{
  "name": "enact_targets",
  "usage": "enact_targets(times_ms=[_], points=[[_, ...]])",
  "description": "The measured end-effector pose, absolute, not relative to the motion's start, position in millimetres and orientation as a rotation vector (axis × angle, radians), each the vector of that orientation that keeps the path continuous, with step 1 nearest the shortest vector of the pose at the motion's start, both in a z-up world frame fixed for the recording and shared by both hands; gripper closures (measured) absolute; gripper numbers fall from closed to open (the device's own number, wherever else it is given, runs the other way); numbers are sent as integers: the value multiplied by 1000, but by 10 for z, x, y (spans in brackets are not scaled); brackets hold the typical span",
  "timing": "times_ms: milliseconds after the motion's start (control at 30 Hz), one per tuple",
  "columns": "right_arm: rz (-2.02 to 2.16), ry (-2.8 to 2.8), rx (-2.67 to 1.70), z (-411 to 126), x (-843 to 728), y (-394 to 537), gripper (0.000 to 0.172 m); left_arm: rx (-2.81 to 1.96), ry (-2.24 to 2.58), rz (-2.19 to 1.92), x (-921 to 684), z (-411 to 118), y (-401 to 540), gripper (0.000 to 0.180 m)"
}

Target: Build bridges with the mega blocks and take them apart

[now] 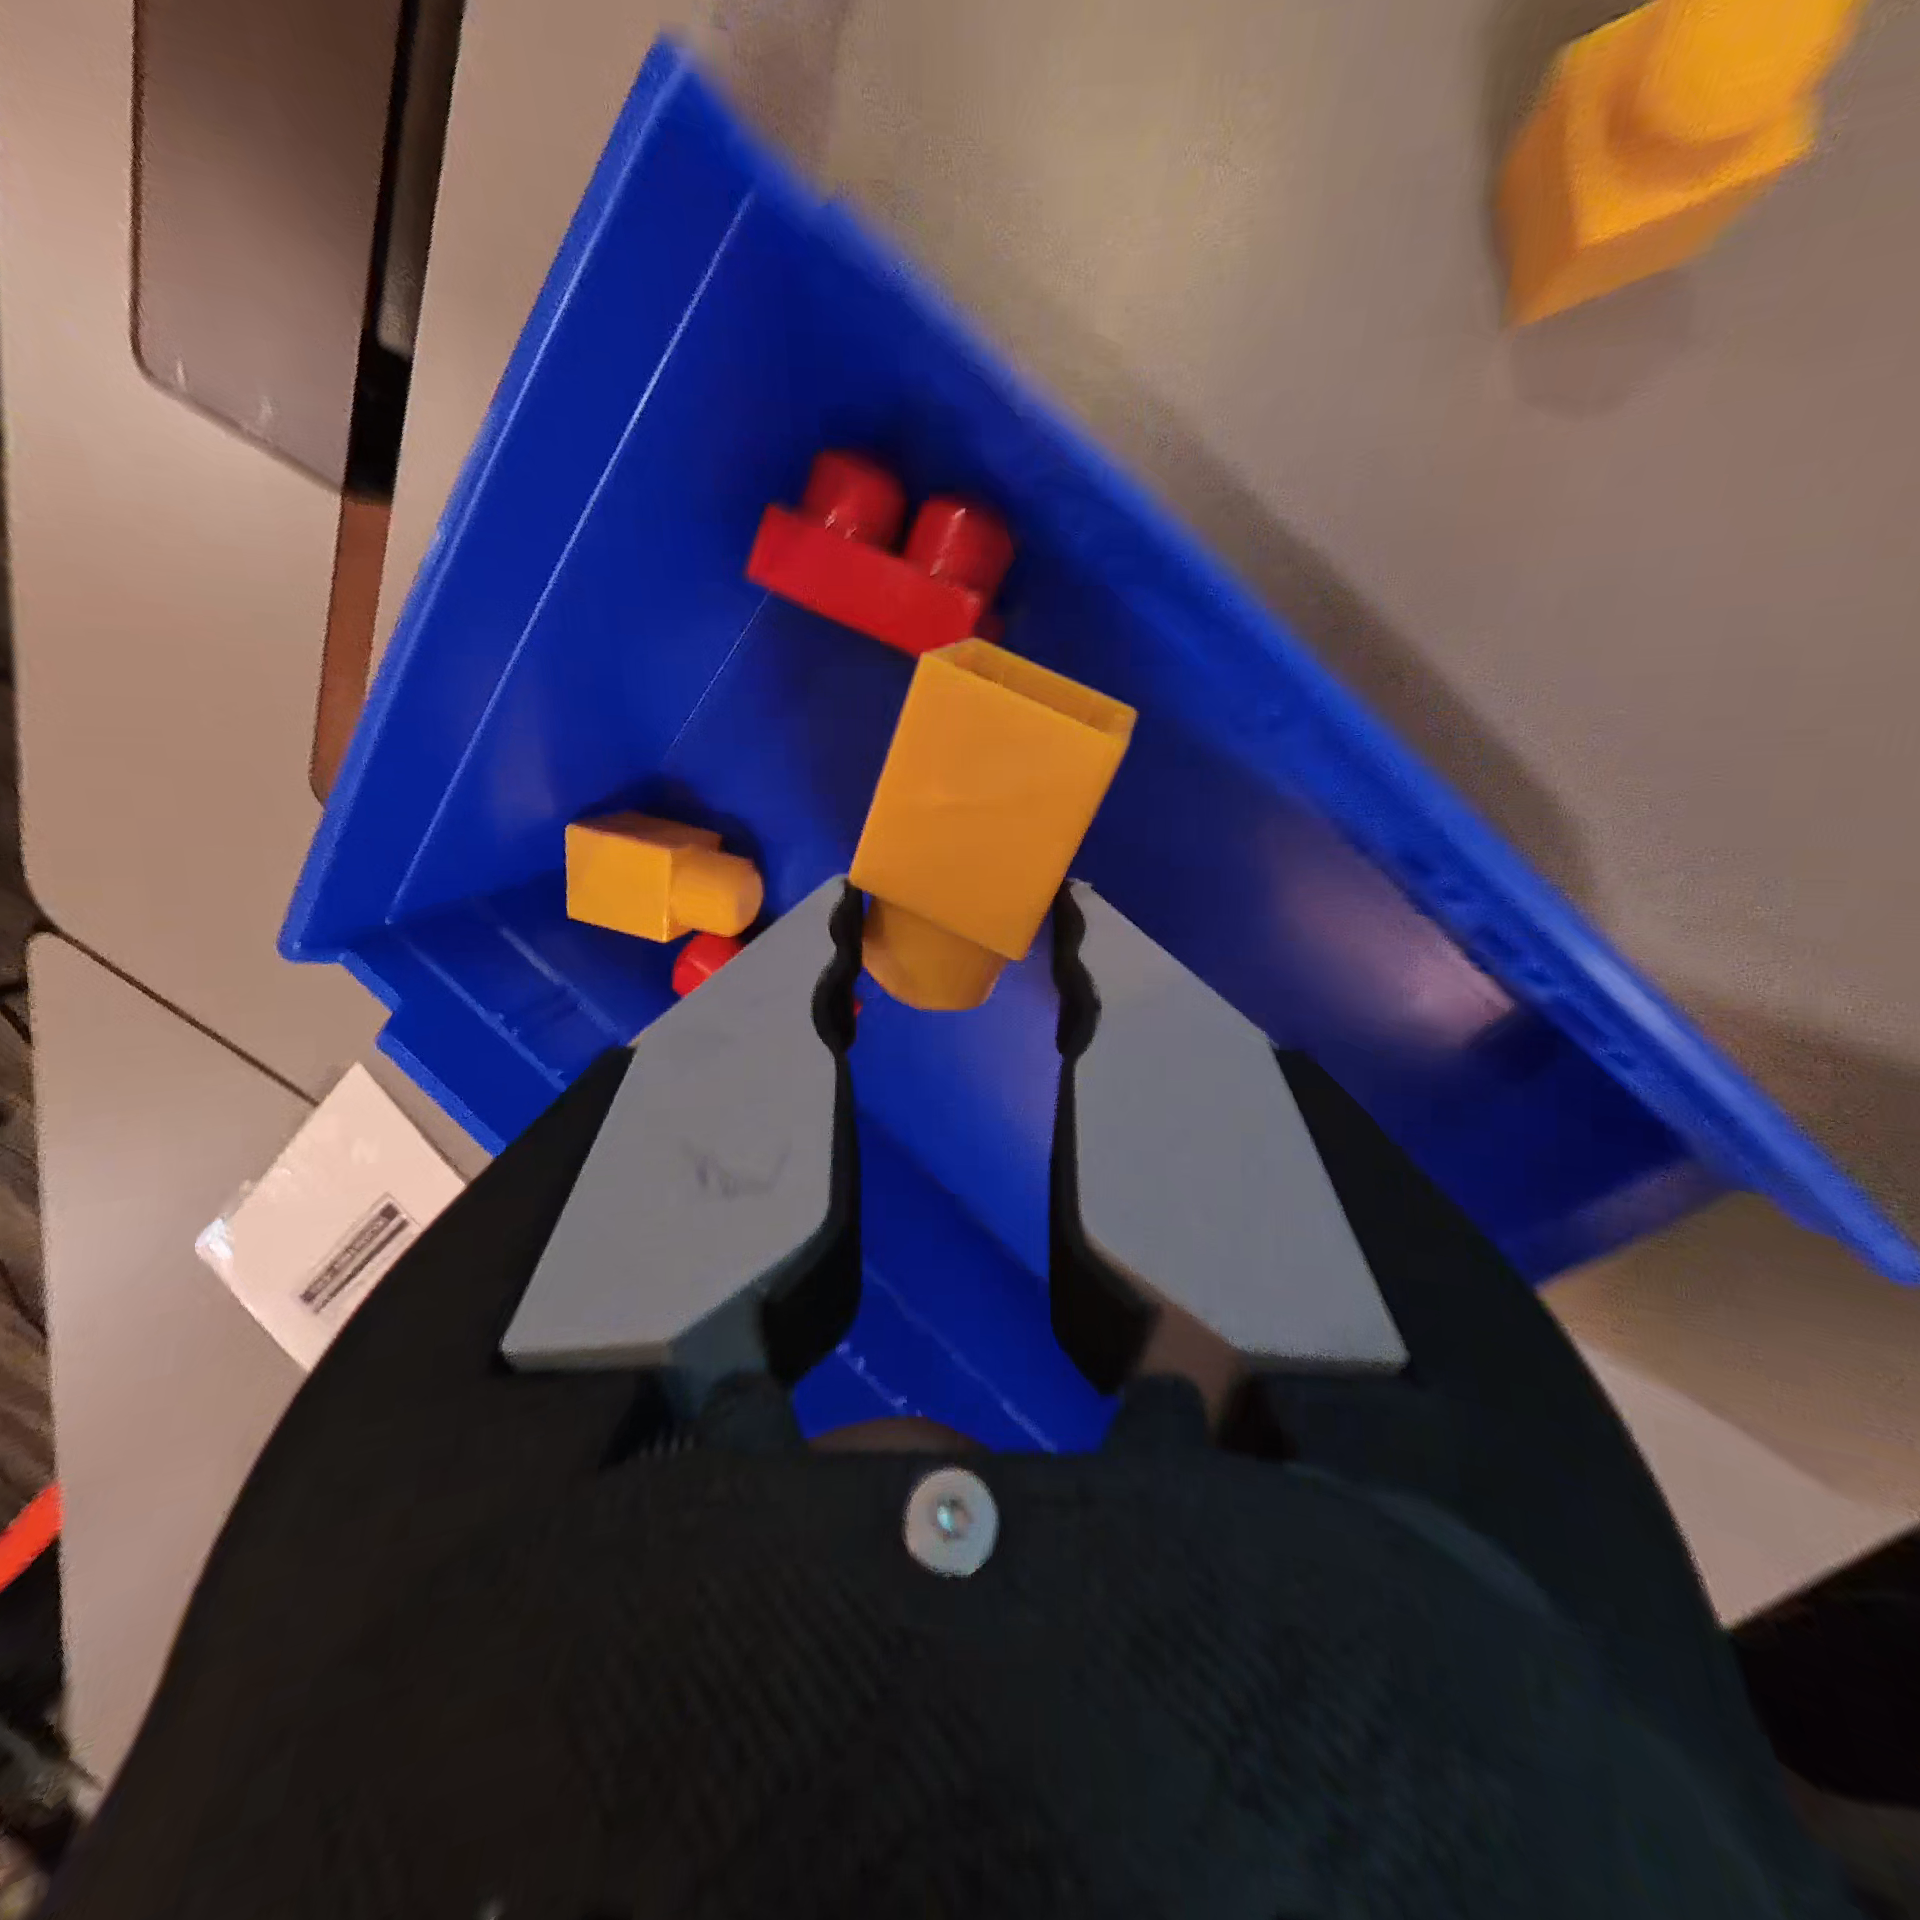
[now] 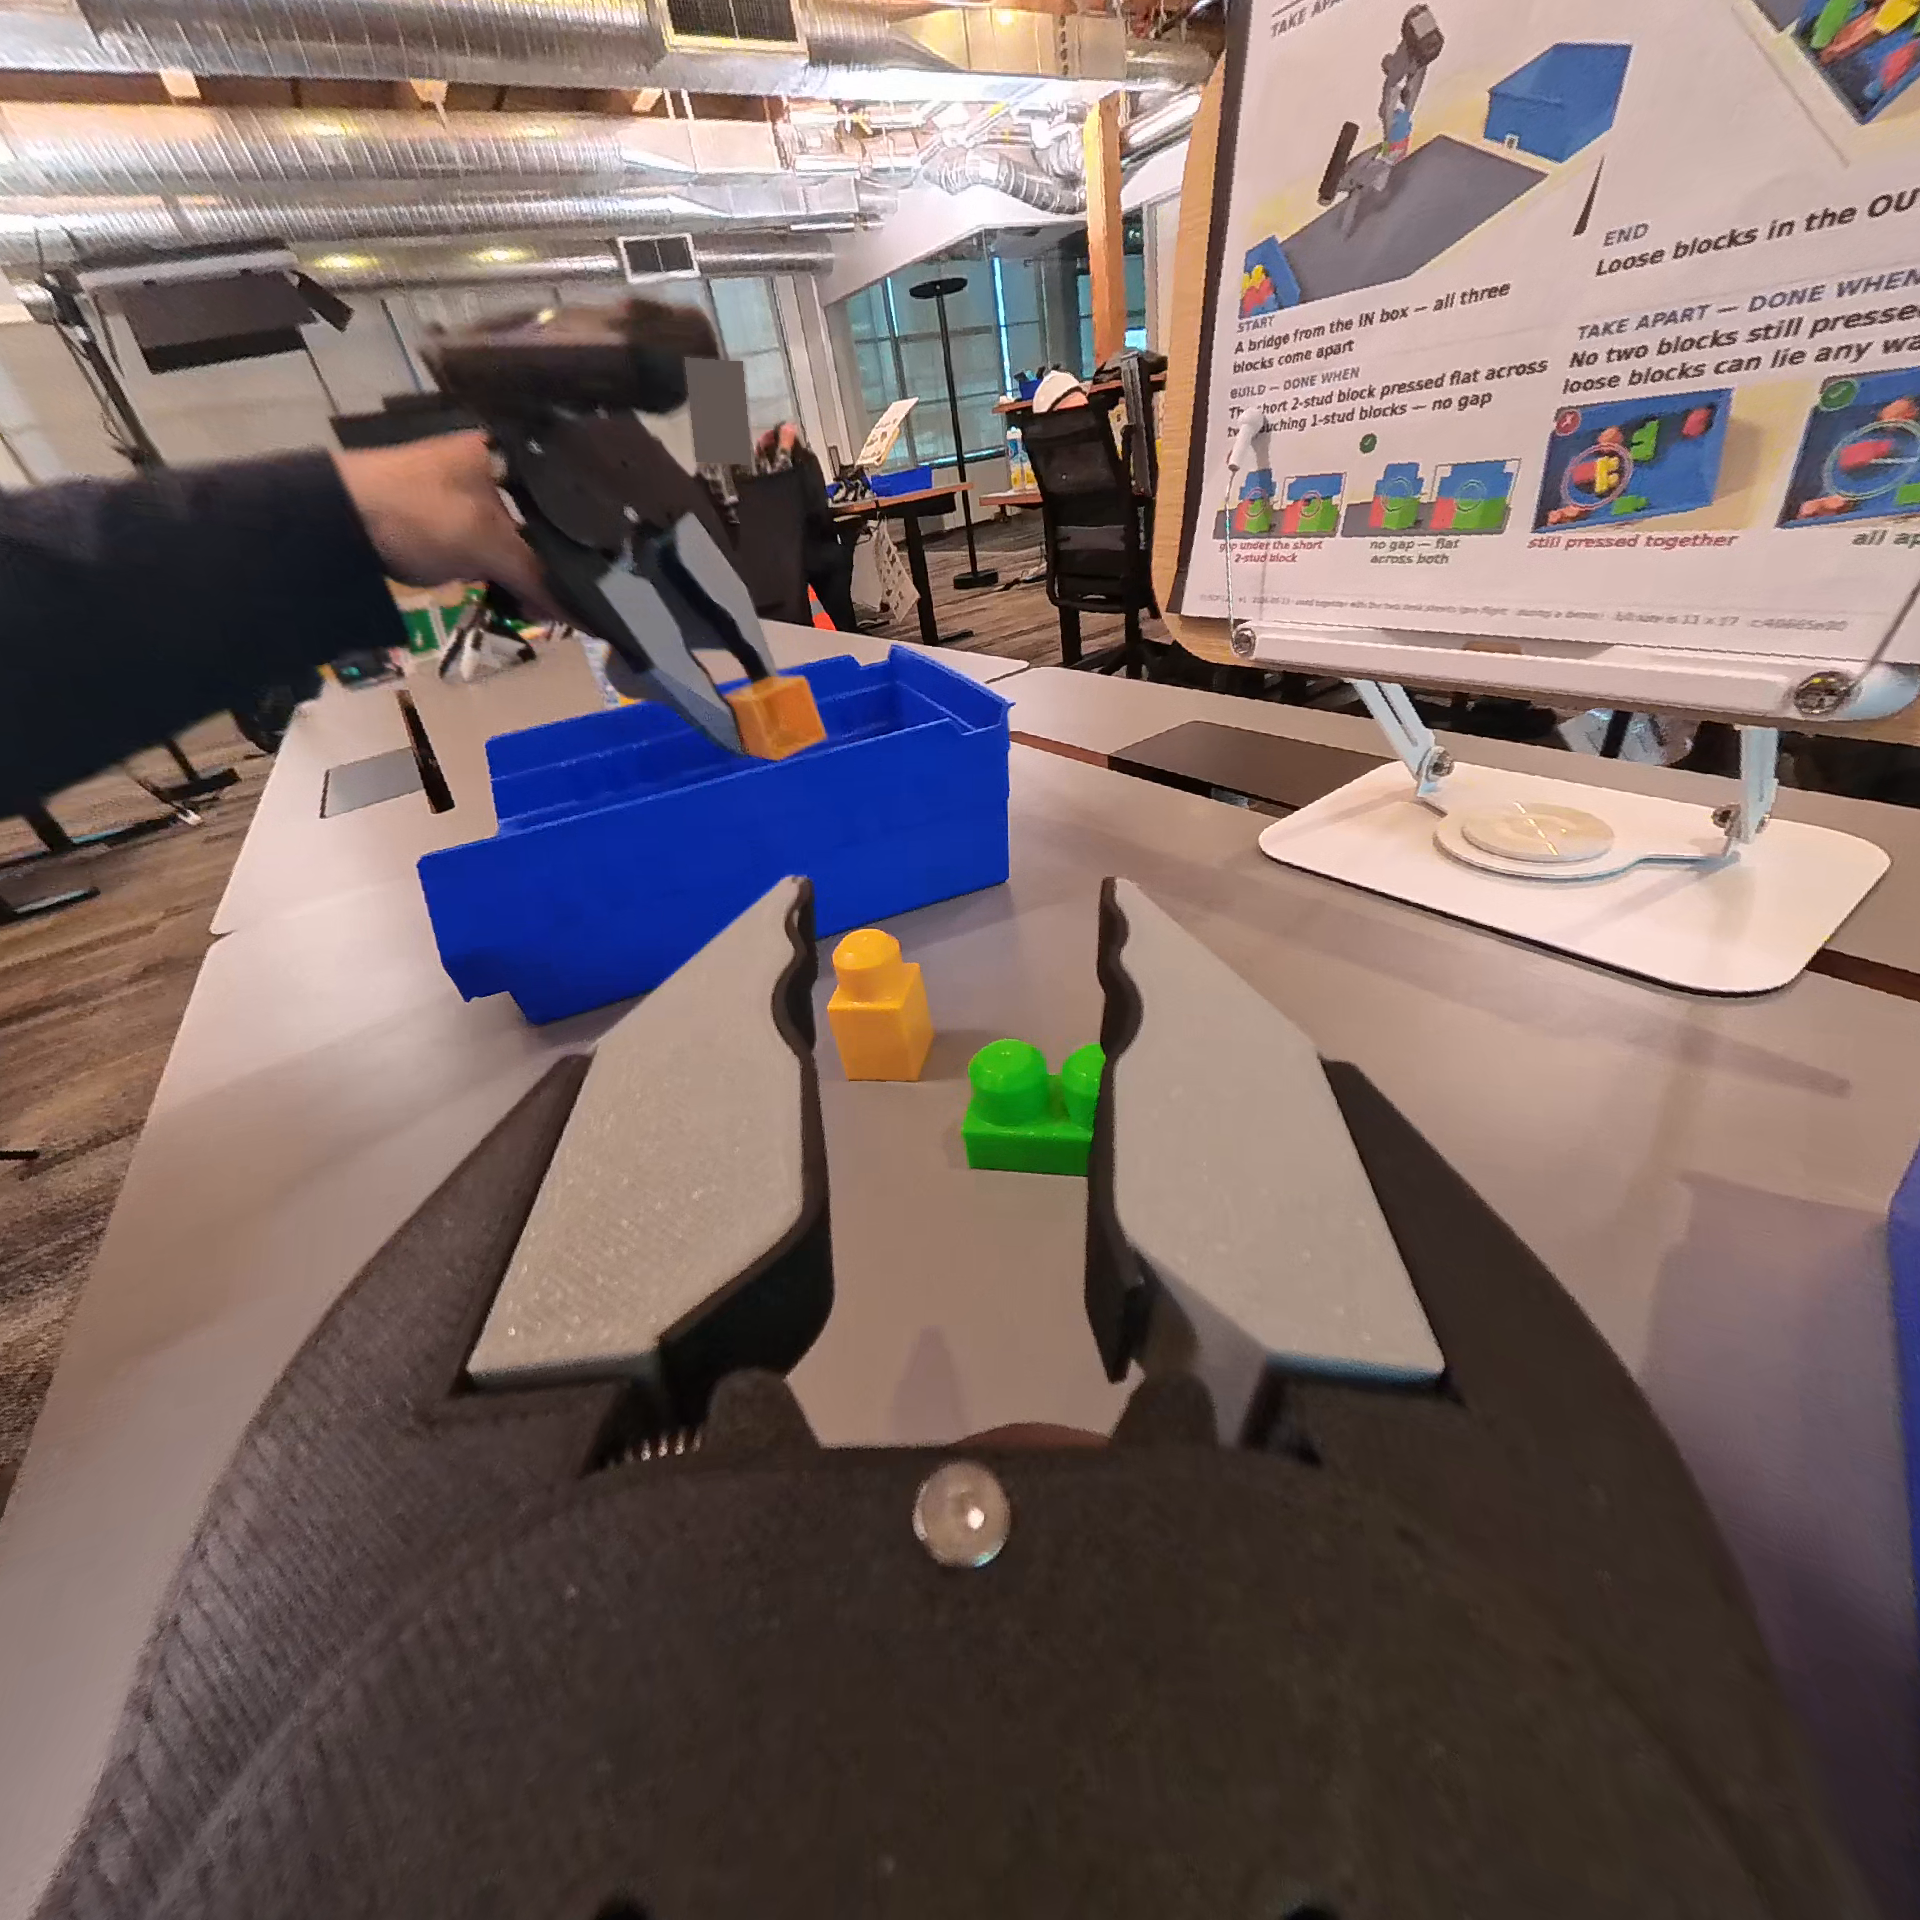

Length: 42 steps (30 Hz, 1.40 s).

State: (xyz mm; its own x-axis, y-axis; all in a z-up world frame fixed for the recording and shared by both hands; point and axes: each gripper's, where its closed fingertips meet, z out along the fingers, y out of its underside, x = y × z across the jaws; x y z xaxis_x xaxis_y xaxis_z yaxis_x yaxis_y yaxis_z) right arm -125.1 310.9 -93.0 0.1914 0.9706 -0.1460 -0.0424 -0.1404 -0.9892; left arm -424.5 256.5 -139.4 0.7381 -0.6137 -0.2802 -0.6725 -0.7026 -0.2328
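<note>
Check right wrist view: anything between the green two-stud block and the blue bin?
Yes: an upright orange one-stud block stands on the table between the green block and the blue bin, touching neither. Right wrist view.

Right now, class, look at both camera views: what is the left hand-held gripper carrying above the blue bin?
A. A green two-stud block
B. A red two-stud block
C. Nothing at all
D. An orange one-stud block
D. The left hand-held gripper has its fingertips closed on an orange one-stud block over the blue bin; the green block sits on the table, and the red block lies in the bin.
</note>
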Motion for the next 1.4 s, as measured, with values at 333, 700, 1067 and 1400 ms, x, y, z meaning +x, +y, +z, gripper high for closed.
enact_targets(times_ms=[333,700,1067,1400], points=[[1121,-935,-1390,-952,-1183,3238,122,-2647,1176,298,-3248,-1251,2195,146],[1151,-930,-1363,-854,-1161,3184,122,-2853,1391,427,-3120,-1893,2022,145],[1181,-891,-1335,-723,-1083,3195,122,-2889,1466,518,-3040,-2194,2108,145],[1182,-898,-1331,-715,-1090,3170,122,-2875,1442,497,-2977,-2195,2093,147]])
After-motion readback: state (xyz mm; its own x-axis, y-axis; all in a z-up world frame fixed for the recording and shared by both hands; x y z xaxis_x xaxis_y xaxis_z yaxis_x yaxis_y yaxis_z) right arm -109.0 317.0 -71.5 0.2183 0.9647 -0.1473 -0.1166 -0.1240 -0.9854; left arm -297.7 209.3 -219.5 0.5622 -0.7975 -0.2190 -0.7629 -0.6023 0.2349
